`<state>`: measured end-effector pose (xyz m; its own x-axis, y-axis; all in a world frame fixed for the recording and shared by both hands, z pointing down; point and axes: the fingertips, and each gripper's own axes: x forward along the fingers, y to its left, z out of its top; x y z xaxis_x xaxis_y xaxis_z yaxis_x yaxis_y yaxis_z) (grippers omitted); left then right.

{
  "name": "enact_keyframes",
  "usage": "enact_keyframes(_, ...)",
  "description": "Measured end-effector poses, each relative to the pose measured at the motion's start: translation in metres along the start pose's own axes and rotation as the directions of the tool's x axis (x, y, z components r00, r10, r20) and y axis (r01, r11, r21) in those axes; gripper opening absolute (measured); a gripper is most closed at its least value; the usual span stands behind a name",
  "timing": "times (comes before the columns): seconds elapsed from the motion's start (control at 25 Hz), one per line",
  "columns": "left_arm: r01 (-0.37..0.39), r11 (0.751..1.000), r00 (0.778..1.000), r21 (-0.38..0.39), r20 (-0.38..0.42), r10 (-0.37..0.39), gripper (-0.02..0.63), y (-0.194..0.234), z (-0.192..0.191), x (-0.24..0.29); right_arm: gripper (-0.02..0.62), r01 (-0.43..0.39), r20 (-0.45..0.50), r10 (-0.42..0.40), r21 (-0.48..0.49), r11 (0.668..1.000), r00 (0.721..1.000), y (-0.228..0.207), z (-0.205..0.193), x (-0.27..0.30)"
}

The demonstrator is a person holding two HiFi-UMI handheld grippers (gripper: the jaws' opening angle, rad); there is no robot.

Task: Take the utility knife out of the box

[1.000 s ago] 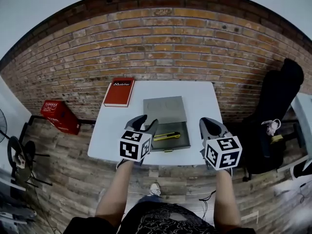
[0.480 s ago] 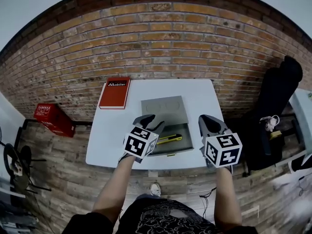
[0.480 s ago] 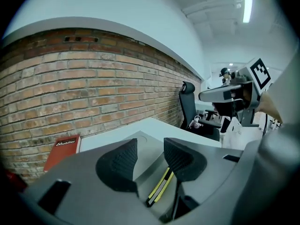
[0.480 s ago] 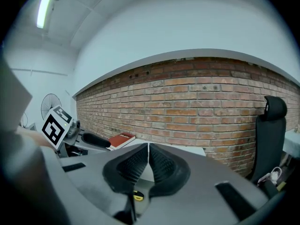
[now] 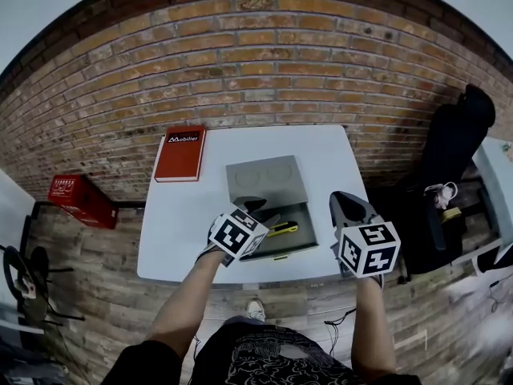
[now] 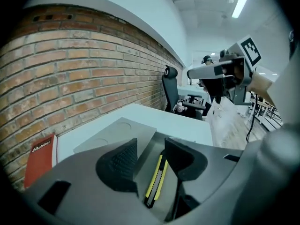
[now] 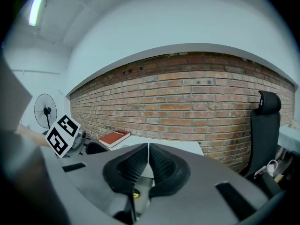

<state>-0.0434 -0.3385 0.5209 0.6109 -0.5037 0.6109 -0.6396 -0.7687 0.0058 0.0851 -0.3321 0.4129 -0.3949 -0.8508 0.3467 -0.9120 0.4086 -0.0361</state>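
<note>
A yellow and black utility knife [image 5: 282,229] lies in the tray of an open grey box [image 5: 298,213] on the white table [image 5: 172,231]; the lid [image 5: 264,179] lies flat behind it. My left gripper [image 5: 263,213] hangs low over the tray's left end. In the left gripper view its jaws [image 6: 150,150] are opening, and the knife [image 6: 157,177] shows in the gap between them, with the pads not pressing on it. My right gripper [image 5: 346,202] stays right of the box, near the table's front right corner, shut with its pads [image 7: 138,163] together and empty.
A red book [image 5: 180,152] lies at the table's back left. The brick wall [image 5: 256,70] runs behind the table. A red crate [image 5: 76,199] stands on the wooden floor to the left, a black office chair [image 5: 457,159] to the right.
My left gripper has dropped, tipped downward and moved right over the box, so the knife now lies between its jaws. The right gripper has shifted only slightly.
</note>
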Motion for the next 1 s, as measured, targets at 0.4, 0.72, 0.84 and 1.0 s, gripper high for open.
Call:
enact_keyframes(0.4, 0.153, 0.985, 0.979, 0.075, -0.146, -0.141, 0.204, -0.022, -0.036, 0.035, 0.021, 0.043, -0.007, -0.043, 0.033, 0.999, 0.999, -0.011, -0.01, 0.001)
enact_keyframes(0.72, 0.223, 0.967, 0.944, 0.122, -0.277, -0.182, 0.204, -0.03, -0.067, 0.053, 0.021, 0.069, -0.021, -0.068, 0.053, 0.996, 0.997, -0.017, -0.019, 0.001)
enact_keyframes(0.84, 0.237, 0.962, 0.931, 0.137, -0.316, -0.185, 0.204, -0.031, -0.073, 0.057, 0.021, 0.077, -0.024, -0.076, 0.063, 0.995, 0.997, -0.02, -0.022, 0.001)
enact_keyframes(1.0, 0.242, 0.959, 0.922, 0.151, -0.344, -0.178, 0.204, -0.031, -0.078, 0.063, 0.021, 0.083, -0.028, -0.081, 0.07, 0.994, 0.996, -0.022, -0.025, 0.002)
